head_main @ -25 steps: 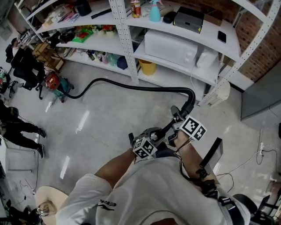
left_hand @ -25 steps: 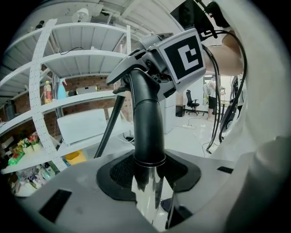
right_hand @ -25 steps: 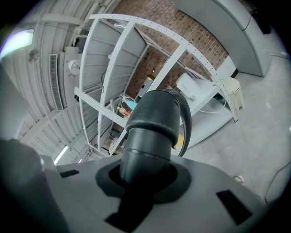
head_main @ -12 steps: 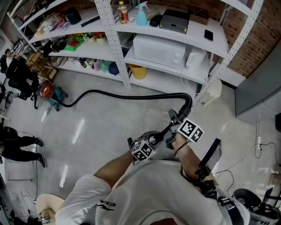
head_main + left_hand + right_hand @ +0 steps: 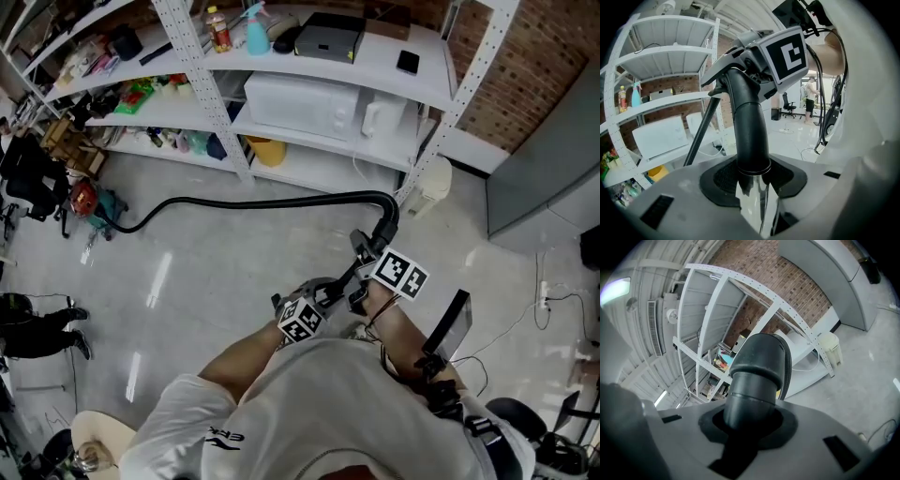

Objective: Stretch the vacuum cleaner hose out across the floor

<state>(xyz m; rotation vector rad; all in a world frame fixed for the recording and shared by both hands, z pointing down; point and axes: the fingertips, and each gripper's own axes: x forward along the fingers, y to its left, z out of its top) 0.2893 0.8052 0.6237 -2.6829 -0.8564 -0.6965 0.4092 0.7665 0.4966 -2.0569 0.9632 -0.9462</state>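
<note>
Left gripper (image 5: 326,291): jaws closed on the rigid black end piece of the hose (image 5: 253,202), just above its shiny metal section; the piece stands up between the pads and rises toward the right gripper (image 5: 367,251), which sits just beyond it on the same end.

Right gripper: jaws roughly half apart and clamped on the thick black cuff where the ribbed part begins; the cuff fills the gap between the pads.

Both grippers are held close together in front of the person's chest, above the grey floor (image 5: 216,281).

Hose: from the cuff it arches up, bends sharply left and drops to the floor; it then runs leftward in a long, shallow curve in front of the white shelving (image 5: 239,150), passing below the microwave (image 5: 300,101); its far end reaches a red object (image 5: 84,199) near the shelving's left end, well apart from both grippers; the joint there cannot be made out.
</note>
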